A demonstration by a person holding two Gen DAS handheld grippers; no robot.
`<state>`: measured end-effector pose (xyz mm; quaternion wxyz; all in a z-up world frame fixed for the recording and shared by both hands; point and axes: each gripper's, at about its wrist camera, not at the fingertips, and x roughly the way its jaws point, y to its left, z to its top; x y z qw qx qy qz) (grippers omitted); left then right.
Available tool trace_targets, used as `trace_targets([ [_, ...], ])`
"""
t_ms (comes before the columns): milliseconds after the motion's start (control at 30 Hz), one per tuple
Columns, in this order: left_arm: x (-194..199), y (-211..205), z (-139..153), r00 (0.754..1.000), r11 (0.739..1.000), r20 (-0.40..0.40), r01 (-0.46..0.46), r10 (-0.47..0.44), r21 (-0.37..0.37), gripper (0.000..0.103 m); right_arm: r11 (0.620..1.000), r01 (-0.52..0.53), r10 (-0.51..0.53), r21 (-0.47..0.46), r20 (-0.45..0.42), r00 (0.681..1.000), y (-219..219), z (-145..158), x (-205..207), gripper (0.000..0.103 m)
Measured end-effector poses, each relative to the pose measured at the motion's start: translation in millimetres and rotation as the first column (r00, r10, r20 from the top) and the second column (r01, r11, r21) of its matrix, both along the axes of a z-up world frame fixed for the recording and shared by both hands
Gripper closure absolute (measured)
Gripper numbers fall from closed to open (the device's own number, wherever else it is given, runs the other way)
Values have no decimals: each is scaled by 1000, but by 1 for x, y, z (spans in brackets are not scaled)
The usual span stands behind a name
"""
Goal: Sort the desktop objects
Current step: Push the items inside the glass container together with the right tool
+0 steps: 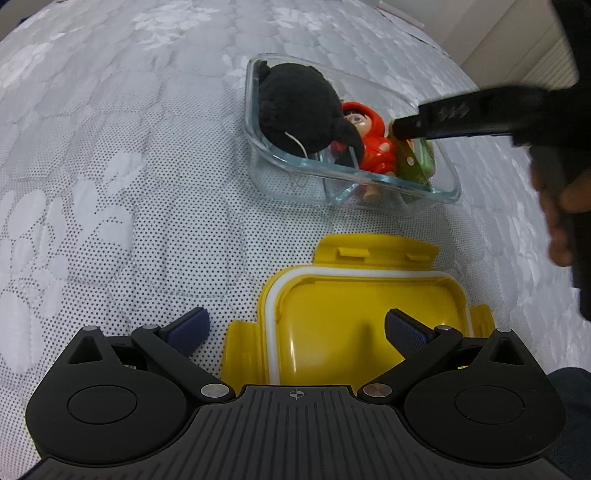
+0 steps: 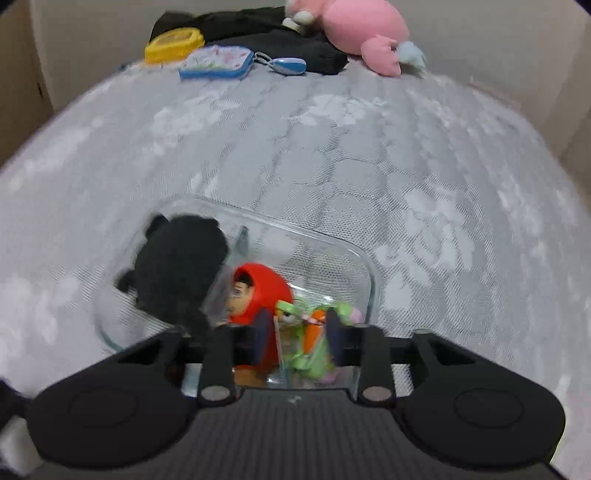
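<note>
A clear glass container (image 1: 448, 192) on the grey quilted surface holds a black plush toy (image 1: 295, 107), a red-hooded figurine (image 1: 373, 144) and a green packaged toy (image 1: 415, 166). My right gripper (image 1: 397, 131) reaches into it from the right. In the right wrist view the right gripper (image 2: 301, 332) is closed around the green packaged toy (image 2: 310, 343), beside the red figurine (image 2: 258, 291) and black plush (image 2: 181, 269), inside the container (image 2: 365, 258). My left gripper (image 1: 295, 328) is open and empty, over the yellow lid (image 1: 332, 317) lying inside-up.
At the far edge in the right wrist view lie a pink plush (image 2: 365, 33), black cloth (image 2: 280, 48), a blue-edged pouch (image 2: 218, 62), a blue keyring item (image 2: 290, 66) and a yellow container (image 2: 173, 44). A hand (image 1: 557, 206) holds the right gripper.
</note>
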<state>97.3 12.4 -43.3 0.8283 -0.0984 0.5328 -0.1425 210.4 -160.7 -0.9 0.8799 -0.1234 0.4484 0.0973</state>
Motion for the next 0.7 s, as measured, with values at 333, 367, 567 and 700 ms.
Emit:
trace_targets([
  [333, -3, 3, -2, 1000, 1000, -2, -5, 5, -9, 0, 982, 77, -80, 174, 9, 997, -4, 22, 2, 67],
  [367, -2, 2, -3, 1000, 1000, -3, -6, 6, -9, 0, 972, 82, -86, 218, 8, 996, -7, 28, -1, 65],
  [567, -2, 3, -4, 1000, 1000, -3, -6, 6, -8, 0, 922, 71, -65, 381, -28, 997, 7, 43, 4, 70],
  [700, -2, 3, -4, 1000, 1000, -2, -2, 2, -8, 0, 913, 69, -49, 402, -61, 997, 31, 28, 16, 72],
])
